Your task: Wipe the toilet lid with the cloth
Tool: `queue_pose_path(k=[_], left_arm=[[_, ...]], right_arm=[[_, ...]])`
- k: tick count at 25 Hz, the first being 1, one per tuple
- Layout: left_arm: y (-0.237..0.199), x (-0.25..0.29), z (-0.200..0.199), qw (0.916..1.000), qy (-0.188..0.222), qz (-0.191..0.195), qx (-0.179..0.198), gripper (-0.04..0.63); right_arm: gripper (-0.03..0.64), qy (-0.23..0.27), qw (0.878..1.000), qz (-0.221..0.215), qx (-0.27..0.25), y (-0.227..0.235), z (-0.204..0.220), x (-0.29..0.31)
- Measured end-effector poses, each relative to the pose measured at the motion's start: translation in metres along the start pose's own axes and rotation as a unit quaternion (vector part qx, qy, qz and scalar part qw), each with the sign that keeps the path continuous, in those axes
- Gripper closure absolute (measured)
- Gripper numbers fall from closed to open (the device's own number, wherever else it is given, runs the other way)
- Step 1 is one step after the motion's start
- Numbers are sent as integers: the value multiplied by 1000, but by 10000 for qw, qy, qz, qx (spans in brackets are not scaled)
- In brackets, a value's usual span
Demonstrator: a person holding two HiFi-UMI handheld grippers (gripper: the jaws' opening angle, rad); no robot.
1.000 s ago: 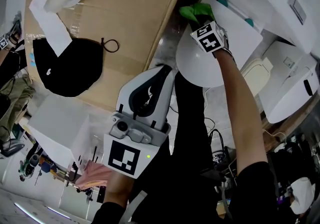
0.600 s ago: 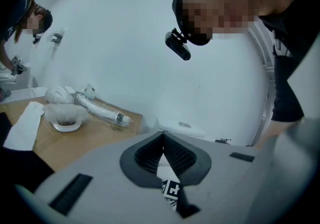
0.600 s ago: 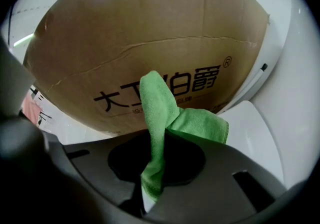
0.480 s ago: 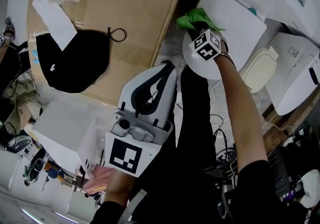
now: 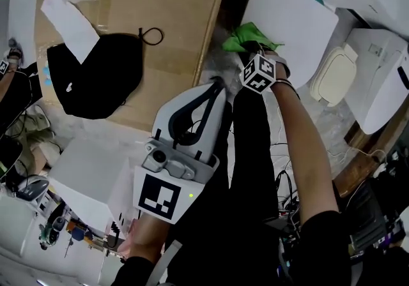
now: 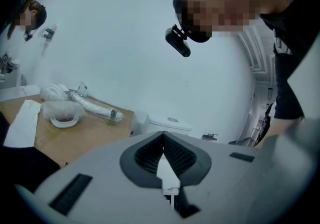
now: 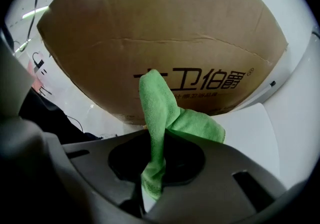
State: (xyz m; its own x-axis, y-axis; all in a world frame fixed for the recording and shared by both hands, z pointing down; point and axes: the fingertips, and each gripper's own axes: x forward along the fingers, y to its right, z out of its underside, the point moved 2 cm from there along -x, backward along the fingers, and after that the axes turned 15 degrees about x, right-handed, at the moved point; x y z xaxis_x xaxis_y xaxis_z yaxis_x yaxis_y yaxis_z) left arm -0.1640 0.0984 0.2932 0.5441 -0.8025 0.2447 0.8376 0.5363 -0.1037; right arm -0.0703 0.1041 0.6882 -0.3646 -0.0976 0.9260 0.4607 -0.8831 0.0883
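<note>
**A:** What have the jaws got?

**B:** The right gripper [image 7: 156, 137] is clamped on the cloth [image 7: 161, 103], but only on a narrow, twisted strip of it. A short tail hangs behind the jaws. The bulk stands up ahead of the tips and flops over to their right.

**A:** And the toilet lid?

**B:** The toilet lid [image 7: 252, 135] lies below the tips and to their right. The folded part of the cloth leans over its near edge, but I cannot tell whether it presses on the surface. Straight ahead of the jaws, filling the view, is the cardboard box [image 7: 150, 33].

**A:** So what worries you?

**B:** Three things, as I judge it.
- The grip is thin, so drag on the lid could pull the strip out through the jaws.
- The cloth is bunched rather than spread, so a stroke would wipe only a thin band. Pressing harder to make up for that could bring the hard jaw tips down on the lid.
- The jaws sit at the lid's edge, facing the box. A stroke carried forward would run off the lid and rub cardboard.

**A:** The other hand?

**B:** The left gripper [image 6: 164, 137] has its jaws closed together on nothing. It is held well back from the lid, near the person's body, so it would be no help if the cloth drops.
</note>
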Motion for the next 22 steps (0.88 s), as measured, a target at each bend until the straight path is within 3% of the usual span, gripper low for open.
queue_pose_path(k=[8, 18, 22], left_arm=[[24, -8, 3, 10000, 16, 13, -20, 594], [80, -3, 16, 9999, -132, 99, -10, 594], [105, 4, 13, 9998, -129, 171, -20, 594]], right_arm=[[566, -266, 9962, 265, -784, -40, 32, -5], [566, -561, 9750, 742, -2018, -71, 82, -16], [566, -663, 9691, 785, -2240, -77, 115, -27]])
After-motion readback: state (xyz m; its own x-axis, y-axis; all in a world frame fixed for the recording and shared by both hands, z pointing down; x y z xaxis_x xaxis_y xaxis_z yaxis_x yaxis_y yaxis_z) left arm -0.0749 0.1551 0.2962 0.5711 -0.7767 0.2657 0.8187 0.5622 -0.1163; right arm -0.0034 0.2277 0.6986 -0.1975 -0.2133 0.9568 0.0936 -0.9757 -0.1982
